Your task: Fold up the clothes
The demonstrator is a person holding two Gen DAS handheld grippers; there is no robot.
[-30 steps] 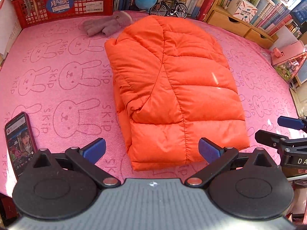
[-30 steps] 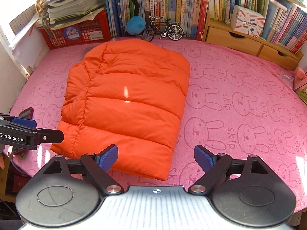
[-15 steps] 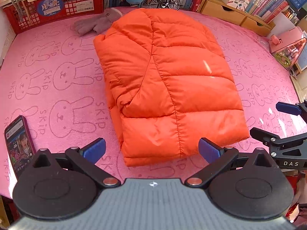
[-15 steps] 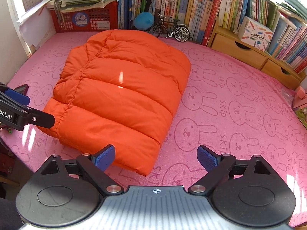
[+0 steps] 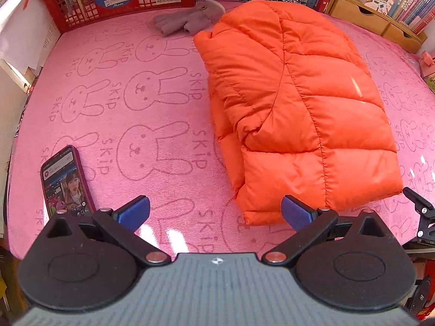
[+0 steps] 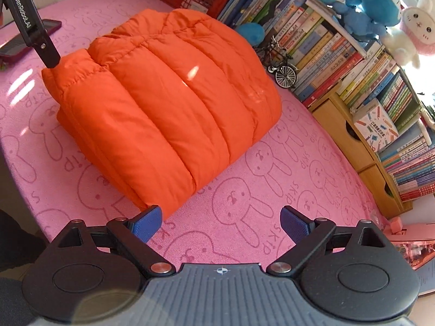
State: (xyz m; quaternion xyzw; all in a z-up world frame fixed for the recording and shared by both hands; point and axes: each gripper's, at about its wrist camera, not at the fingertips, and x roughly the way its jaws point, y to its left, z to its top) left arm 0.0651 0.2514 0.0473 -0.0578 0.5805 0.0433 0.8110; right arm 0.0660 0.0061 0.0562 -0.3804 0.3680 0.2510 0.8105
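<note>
Nearest, left claw [image 5: 214, 212] and right claw [image 6: 220, 222] both spread wide, gripping nothing, low over the pink rabbit-print tabletop [image 5: 152, 108]. Just beyond, puffy orange quilted jacket [image 5: 299, 108] lying as a compact layered bundle (fits folded, or awaiting another fold). Risk: slippery padded layers springing apart if nudged. Near edge close under the claws; open room left, past the dark-red-cased smartphone [image 5: 65, 182]. Farther back, grey knit gloves [image 5: 187, 19].
</note>
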